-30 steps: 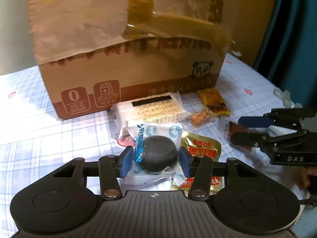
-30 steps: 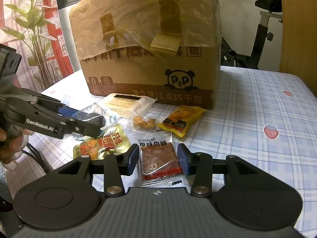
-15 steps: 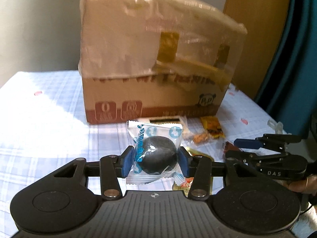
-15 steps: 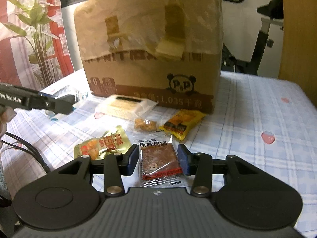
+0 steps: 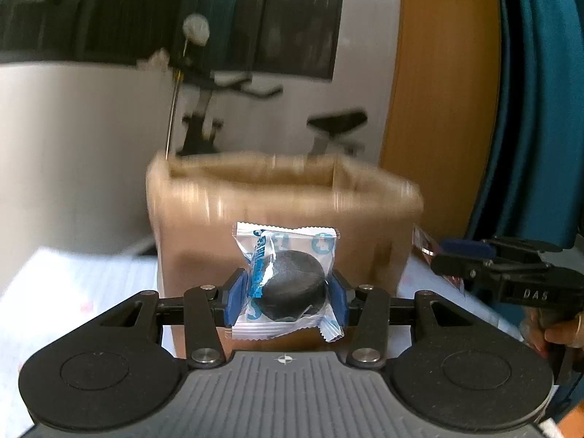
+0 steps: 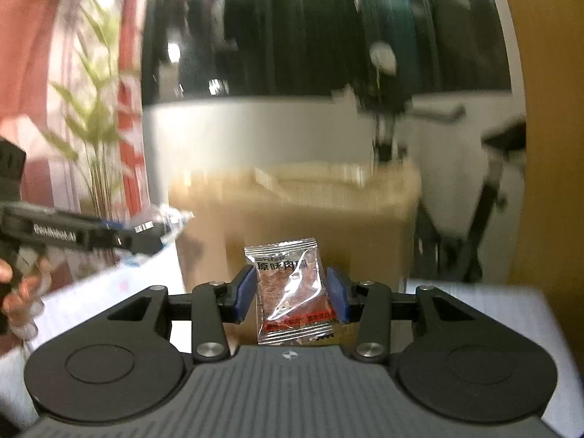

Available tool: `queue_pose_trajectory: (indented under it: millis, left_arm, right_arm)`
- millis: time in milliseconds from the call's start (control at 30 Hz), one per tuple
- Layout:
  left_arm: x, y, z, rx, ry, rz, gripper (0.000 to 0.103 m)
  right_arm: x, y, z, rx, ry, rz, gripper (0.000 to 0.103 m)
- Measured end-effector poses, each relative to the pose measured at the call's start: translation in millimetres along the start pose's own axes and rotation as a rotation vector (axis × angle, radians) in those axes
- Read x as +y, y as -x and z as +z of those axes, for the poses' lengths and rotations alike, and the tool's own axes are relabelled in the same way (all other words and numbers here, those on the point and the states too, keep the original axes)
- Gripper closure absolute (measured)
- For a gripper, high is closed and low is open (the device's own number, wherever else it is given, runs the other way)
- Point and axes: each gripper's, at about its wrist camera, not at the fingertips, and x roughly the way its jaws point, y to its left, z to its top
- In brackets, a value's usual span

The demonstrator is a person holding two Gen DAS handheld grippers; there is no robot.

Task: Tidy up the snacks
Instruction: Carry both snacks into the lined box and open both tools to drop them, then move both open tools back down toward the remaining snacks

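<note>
Left wrist: left tongs point(image 5: 286, 297) hold upright cake packet point(image 5: 286, 281).

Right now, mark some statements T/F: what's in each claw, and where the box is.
1. The left claw grips a clear packet holding a dark round cake. True.
2. The right claw is empty. False: it is shut on a brown jerky packet.
3. The cardboard box shows ahead of both claws, blurred. True.
4. The jerky packet lies flat on the table. False: it is held up between the blue pads.
5. The box top is taped shut. False: the left view shows it open.
</note>
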Motion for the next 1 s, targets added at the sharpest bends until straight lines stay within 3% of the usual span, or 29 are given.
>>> queue_pose_trajectory:
  millis: [133,233,467,567,600,667,1000]
  left_arm:
    - [8.9,-5.6,39.2,-0.069,0.020,0.011,0.053]
    - [13.6,-23.8,63.0,-0.087,0.025,0.023,0.053]
    - [17.4,-80.1,84.6,-0.020,0.014,0.072,0.052]
    - [19.7,-89.6,85.3,0.023,0.004,0.119,0.049]
    - [21.9,-92.4,86.3,0.033,0.007,0.129,0.044]
    - [27.4,-86.2,85.3,0.032,0.017,0.135,0.038]
    - [37.2,-35.4,60.3,0.019,0.056,0.088,0.039]
  right_arm:
    - [-4.0,-16.5,43.3,-0.071,0.036,0.014,0.057]
    - [-8.3,-40.5,65.7,-0.065,0.055,-0.002,0.057]
    - [-19.8,-102.2,76.0,0.048,-0.020,-0.070,0.057]
    - [-20.9,-116.0,71.5,0.087,-0.034,-0.103,0.053]
    - [-20.9,-117.7,69.6,0.100,-0.036,-0.112,0.049]
    - [-20.1,-115.4,67.9,0.102,-0.044,-0.117,0.045]
    - [-14.3,-43.7,55.1,-0.020,-0.062,-0.069,0.044]
